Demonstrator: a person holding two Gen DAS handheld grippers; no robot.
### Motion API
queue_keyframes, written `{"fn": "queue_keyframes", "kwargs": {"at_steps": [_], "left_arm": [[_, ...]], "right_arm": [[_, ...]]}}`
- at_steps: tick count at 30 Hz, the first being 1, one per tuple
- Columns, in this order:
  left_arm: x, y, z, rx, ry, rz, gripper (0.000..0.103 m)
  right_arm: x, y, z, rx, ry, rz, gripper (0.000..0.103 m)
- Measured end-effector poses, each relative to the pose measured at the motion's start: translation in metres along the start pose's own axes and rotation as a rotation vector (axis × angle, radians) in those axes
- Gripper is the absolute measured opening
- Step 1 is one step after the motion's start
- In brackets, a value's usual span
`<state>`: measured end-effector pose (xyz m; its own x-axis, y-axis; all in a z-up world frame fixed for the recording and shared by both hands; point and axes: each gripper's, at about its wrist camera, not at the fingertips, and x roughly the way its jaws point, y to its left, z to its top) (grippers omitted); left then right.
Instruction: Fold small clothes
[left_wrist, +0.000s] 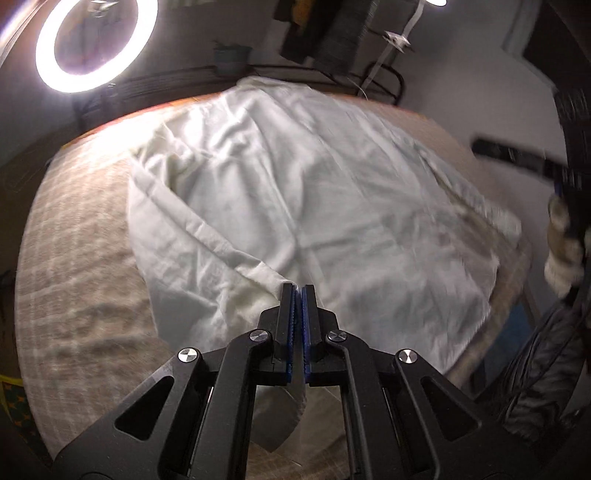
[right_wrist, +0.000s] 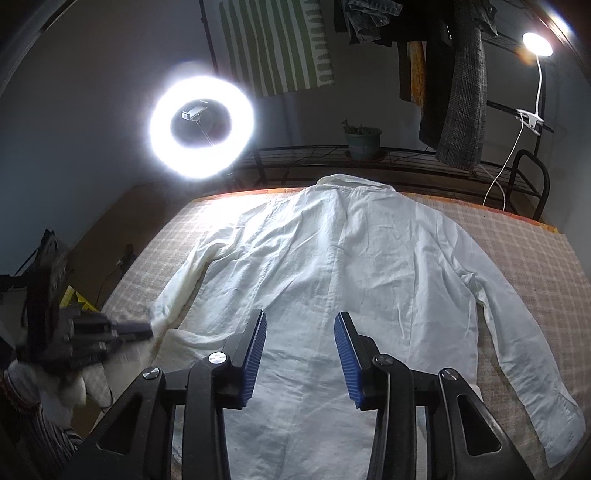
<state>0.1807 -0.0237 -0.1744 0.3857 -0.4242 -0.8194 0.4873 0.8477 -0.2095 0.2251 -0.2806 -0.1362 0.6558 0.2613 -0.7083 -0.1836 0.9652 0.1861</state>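
Note:
A white long-sleeved shirt (right_wrist: 332, 258) lies spread flat on a checked beige bedcover (right_wrist: 546, 258), collar at the far edge. My left gripper (left_wrist: 298, 290) is shut on the cuff of the shirt's left sleeve (left_wrist: 266, 273); it also shows blurred at the left of the right wrist view (right_wrist: 147, 330), at that sleeve's end. My right gripper (right_wrist: 300, 319) is open and empty, hovering above the shirt's lower middle. The right sleeve (right_wrist: 517, 332) lies straight along the shirt's right side. In the left wrist view the shirt (left_wrist: 314, 177) fills the middle, slightly blurred.
A bright ring light (right_wrist: 202, 123) stands beyond the bed's far left. A metal rack (right_wrist: 406, 155) with a potted plant (right_wrist: 362, 140), hanging clothes (right_wrist: 461, 92) and a clip lamp (right_wrist: 535, 48) runs behind the bed. The bed's left edge drops to the floor.

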Motion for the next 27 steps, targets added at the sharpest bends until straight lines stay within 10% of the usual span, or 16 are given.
{"fn": "queue_keyframes", "kwargs": {"at_steps": [8,12,14,18,27], "left_arm": [[0.015,-0.032,-0.027,0.125,0.077,0.027,0.001],[-0.003,-0.028,-0.03,0.072,0.047,0.006,0.026],[-0.021,-0.014,-0.033,-0.011,-0.02,-0.002,0.044],[-0.034,0.044,-0.028,-0.252,-0.081,0.018,0.044],[0.03,0.182,0.027,-0.648,-0.057,0.014,0.023]], "right_arm": [[0.041,0.024,-0.001,-0.076,0.108,0.093,0.04],[0.066,0.033,0.009,-0.071,0.148,0.162,0.046],[0.08,0.035,0.012,-0.056,0.169,0.201,0.047],[0.119,0.042,0.017,-0.008,0.223,0.265,0.047],[0.201,0.048,0.05,0.139,0.263,0.343,0.048]]}}
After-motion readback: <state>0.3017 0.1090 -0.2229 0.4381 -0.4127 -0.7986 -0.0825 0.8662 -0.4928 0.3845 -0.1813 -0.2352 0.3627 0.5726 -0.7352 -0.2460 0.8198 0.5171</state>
